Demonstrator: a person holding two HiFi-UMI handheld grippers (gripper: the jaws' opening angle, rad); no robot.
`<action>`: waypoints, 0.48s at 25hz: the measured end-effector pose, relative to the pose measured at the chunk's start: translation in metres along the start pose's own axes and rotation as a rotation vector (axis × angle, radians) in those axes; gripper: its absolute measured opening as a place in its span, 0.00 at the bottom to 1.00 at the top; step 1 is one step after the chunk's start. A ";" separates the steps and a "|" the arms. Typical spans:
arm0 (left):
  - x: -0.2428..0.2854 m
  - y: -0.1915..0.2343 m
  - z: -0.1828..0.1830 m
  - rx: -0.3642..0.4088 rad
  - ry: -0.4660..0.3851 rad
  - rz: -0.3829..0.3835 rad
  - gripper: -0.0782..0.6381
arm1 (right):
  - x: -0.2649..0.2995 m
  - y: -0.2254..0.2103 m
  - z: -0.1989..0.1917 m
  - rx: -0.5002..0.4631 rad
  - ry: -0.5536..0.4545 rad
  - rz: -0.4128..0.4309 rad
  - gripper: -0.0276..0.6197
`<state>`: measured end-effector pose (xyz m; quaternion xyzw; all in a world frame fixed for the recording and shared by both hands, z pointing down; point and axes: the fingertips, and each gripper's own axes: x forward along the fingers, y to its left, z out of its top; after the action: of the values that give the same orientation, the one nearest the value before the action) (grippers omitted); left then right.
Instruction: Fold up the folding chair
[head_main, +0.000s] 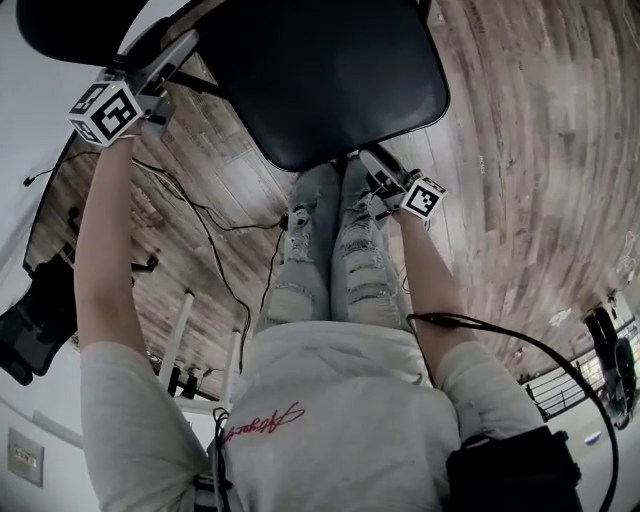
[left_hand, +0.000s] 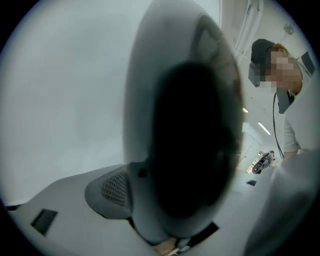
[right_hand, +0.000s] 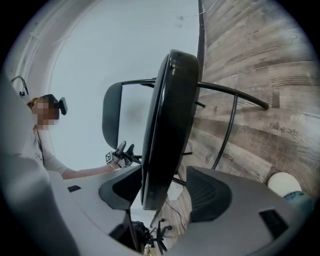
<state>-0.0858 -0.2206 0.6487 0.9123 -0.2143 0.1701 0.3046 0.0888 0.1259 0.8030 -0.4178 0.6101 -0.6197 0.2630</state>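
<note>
The black folding chair stands before me, its padded seat (head_main: 330, 80) tipped up and its backrest (head_main: 80, 25) at the upper left. My left gripper (head_main: 175, 50) reaches the backrest's edge. In the left gripper view the dark backrest (left_hand: 190, 150) fills the gap beside the one visible pad (left_hand: 107, 189), and the gripper looks shut on it. My right gripper (head_main: 372, 165) is at the seat's near edge. In the right gripper view the seat (right_hand: 167, 125) stands edge-on between the spread jaws of the right gripper (right_hand: 162, 192), clear of both pads. The left gripper (right_hand: 122, 152) shows beyond.
My legs in torn jeans (head_main: 330, 250) stand close under the seat on the wood floor (head_main: 520, 150). Black cables (head_main: 200, 215) trail across the floor. A white rack's legs (head_main: 180, 330) and a black office chair (head_main: 35, 310) are at the left. The chair's thin frame tube (right_hand: 230, 95) curves right.
</note>
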 end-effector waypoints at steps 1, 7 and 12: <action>0.000 0.000 -0.002 0.003 0.007 -0.001 0.60 | 0.005 0.003 0.005 -0.003 -0.015 0.019 0.44; 0.001 0.001 -0.005 0.014 0.013 -0.003 0.60 | 0.039 0.005 0.035 0.060 -0.101 0.047 0.44; -0.001 0.006 -0.007 0.017 -0.018 0.012 0.59 | 0.040 0.000 0.033 0.108 -0.097 -0.006 0.44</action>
<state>-0.0909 -0.2202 0.6558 0.9150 -0.2210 0.1656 0.2941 0.0959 0.0745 0.8080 -0.4345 0.5610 -0.6316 0.3123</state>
